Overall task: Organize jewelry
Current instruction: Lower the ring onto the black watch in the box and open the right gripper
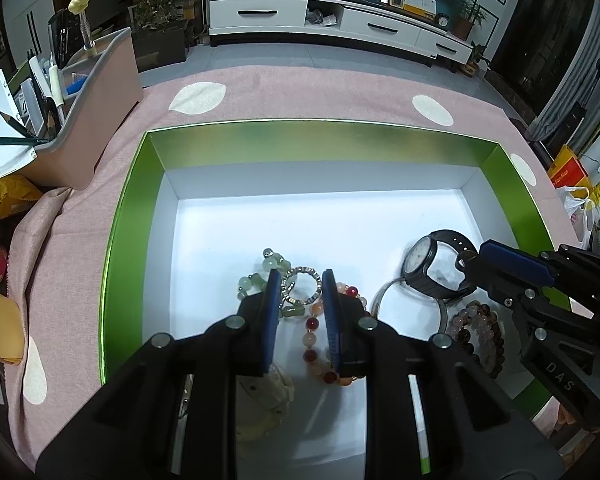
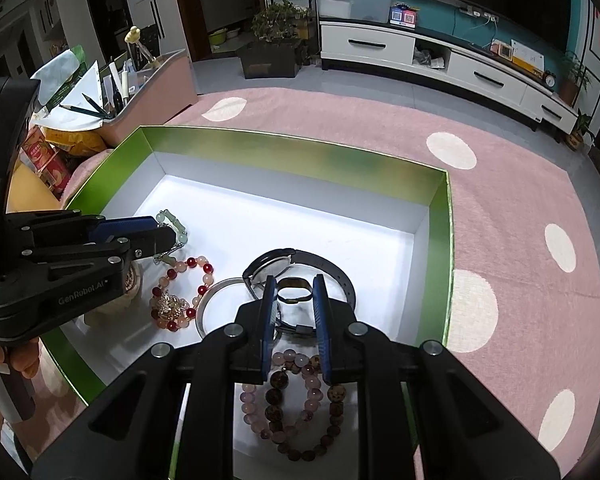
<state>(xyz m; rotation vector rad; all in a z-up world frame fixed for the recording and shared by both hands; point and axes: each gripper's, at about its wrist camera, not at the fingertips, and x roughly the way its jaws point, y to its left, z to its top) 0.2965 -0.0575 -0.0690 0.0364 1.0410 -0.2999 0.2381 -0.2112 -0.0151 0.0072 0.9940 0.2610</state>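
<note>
A green box [image 1: 132,216] with a white floor sits on a pink cloth with white spots [image 2: 500,200], and all the jewelry lies inside it.

The left gripper [image 1: 301,278] hangs over the middle of the box. Its blue fingers [image 1: 274,304] stand a little apart with nothing pinched between them. In the gap you can see a sparkly ring-shaped piece [image 1: 302,285], and under it a red and peach bead bracelet [image 1: 320,340]. A green bead bracelet [image 1: 266,270] lies just to the left of the fingers.

The left view shows something the right view hides — the face of the black wristwatch [image 1: 418,260], round and white. It also shows the right gripper [image 1: 470,258] from the side, with its tip at the watch strap; whether it touches the strap I cannot tell.

The right view looks down its own narrow gap — here nothing is squeezed either, and a small dark ring [image 2: 296,290] shows between the fingers, next to the watch. This view also shows the whole purple and brown bead bracelets [image 2: 296,400] lying near the camera, and the silver bangle [image 2: 208,304] beside the watch. The left view sees only part of those.

In the right view a person's fingertips [image 2: 16,356] show at the left edge, under the left gripper.
</note>
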